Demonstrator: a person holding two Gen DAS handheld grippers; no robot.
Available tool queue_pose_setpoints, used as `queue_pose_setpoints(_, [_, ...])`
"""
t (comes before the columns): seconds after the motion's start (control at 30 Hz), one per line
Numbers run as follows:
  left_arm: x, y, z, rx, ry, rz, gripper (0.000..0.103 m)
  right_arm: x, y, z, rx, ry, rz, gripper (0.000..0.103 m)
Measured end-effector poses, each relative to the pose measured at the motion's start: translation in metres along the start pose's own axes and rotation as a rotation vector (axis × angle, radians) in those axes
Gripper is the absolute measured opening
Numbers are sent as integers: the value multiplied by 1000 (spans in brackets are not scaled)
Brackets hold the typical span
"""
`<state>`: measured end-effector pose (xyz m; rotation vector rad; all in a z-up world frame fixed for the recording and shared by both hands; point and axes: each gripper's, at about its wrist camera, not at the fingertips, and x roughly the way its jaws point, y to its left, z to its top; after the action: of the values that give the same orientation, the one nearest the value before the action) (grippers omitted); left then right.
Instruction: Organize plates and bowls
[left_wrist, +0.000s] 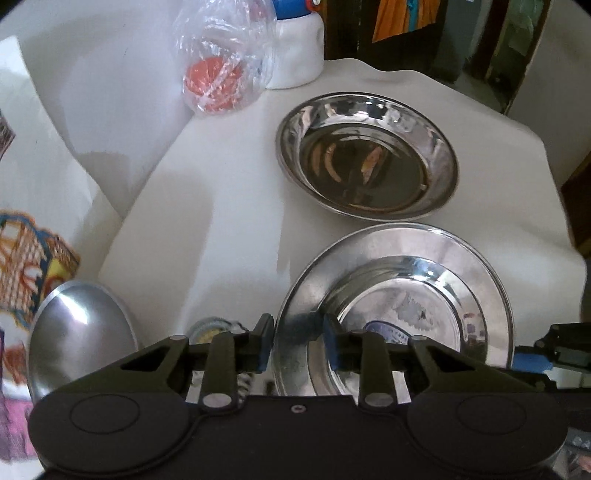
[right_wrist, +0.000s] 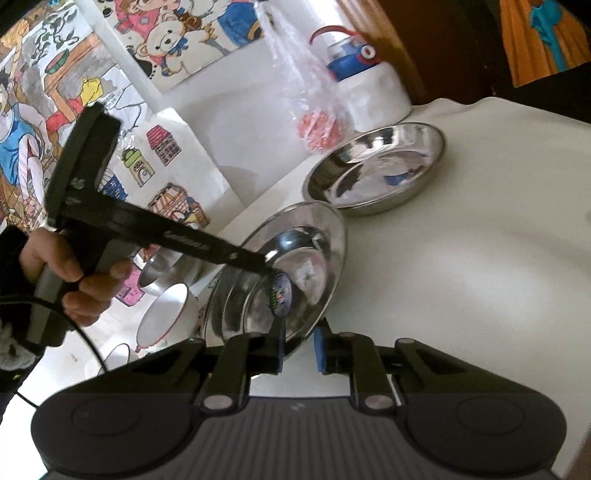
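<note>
Two steel dishes matter: a plate whose rim sits between the left gripper's spread jaws, also straddled by the right gripper's spread jaws, and a bowl beyond. Thin, stiff, light and probably slippery; the rim is the place to pinch.

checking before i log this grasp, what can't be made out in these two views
- Left wrist view: the left gripper body hides the near rim of the plate.
- Right wrist view: whether the right gripper pads touch that plate's edge; blurred.
- Right wrist view: the sticker text is too small to read.
- Left wrist view: a steel bowl is partly hidden by the gripper.
</note>
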<state>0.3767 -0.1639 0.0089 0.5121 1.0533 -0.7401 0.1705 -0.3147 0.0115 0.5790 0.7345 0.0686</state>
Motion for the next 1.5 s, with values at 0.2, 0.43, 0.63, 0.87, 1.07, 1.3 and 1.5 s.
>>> queue_pose_setpoints(0.2, [-10,-16,1,-67,4,-20,27,-18,-14,0,36,-30,-28,14])
queue_pose_setpoints(0.43, [-22,-29,20,-108,-57,-36,26,-29,-27,10,50,-88,-72,13])
queue_pose_setpoints(0.63, [-29,-34,49,-117,-145,-23,25,-31,-33,45,15,-143,-107,13])
queue_pose_setpoints(0.87, [-20,-22,83,-173,-206,-32,25,-16,-44,100,-32,-164,-131,12])
queue_pose_setpoints(1.07, [-2,-10,102,-196,-217,-13,25,9,-60,129,-49,-153,-138,11])
queue_pose_setpoints(1.3, [22,2,107,-209,-189,20,25,42,-73,136,-37,-106,-128,12])
queue_pose_setpoints(1.5, [32,4,109,-208,-181,25,25,54,-79,136,-28,-98,-134,12])
